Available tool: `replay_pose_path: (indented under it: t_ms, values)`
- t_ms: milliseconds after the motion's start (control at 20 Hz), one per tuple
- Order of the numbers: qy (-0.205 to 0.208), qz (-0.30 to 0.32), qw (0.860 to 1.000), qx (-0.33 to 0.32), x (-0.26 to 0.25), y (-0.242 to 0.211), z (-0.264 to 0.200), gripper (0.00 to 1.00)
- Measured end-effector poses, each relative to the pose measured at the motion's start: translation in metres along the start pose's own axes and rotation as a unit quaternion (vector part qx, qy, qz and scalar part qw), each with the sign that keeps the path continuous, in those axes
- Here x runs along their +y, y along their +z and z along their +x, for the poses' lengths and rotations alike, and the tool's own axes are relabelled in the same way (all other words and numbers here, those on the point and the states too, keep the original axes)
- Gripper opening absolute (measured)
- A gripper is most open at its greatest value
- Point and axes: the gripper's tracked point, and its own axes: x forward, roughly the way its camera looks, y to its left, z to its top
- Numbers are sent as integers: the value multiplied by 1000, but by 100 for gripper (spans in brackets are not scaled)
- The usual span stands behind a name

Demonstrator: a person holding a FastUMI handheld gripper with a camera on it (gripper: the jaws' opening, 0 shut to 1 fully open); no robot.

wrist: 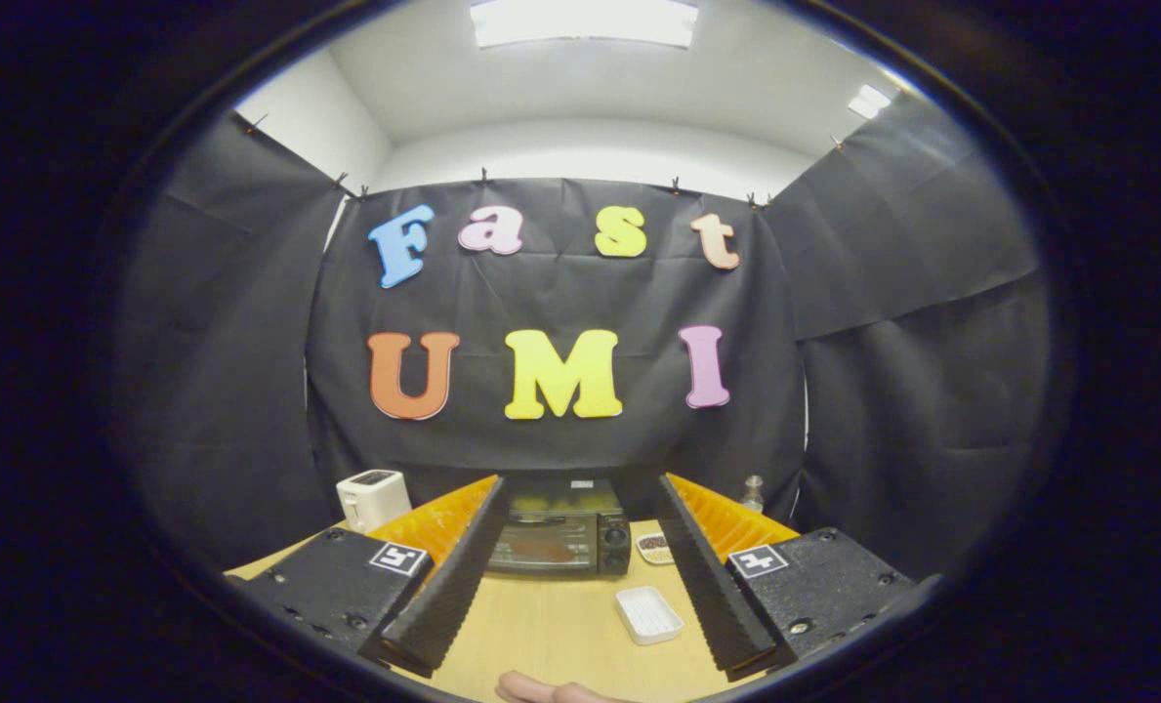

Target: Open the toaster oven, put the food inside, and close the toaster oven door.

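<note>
The tongs [580, 488] hang above the wooden desk [551, 625] with their two fingers spread wide and nothing between them. Straight ahead at twelve o'clock, seen through the gap between the fingers, the black toaster oven [560, 532] stands at the far edge of the desk against the black cloth wall, its glass door shut. Just to its right, at about one o'clock, sits a small dish [654, 547] holding something dark and speckled. Nearer, just inside the right finger, a shallow white tray [648, 615] lies flat on the desk, well apart from the oven. Off at ten o'clock, beyond the left finger, a white toaster [373, 498] stands by the wall. At two o'clock, behind the right finger, a small glass jar [753, 493] peeks out. At six o'clock, a person's fingers [541, 691] rest on the desk's near edge.
</note>
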Motion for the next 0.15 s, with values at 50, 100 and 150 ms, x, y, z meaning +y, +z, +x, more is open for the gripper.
replay_pose_path:
  t_ms: [50,100,150]
  values:
    - [-1,2,1000,3,-1,-1,1,97]
    - [2,2,1000,5,0,-3,3,97]
    - [6,3,1000,5,3,-3,2,97]
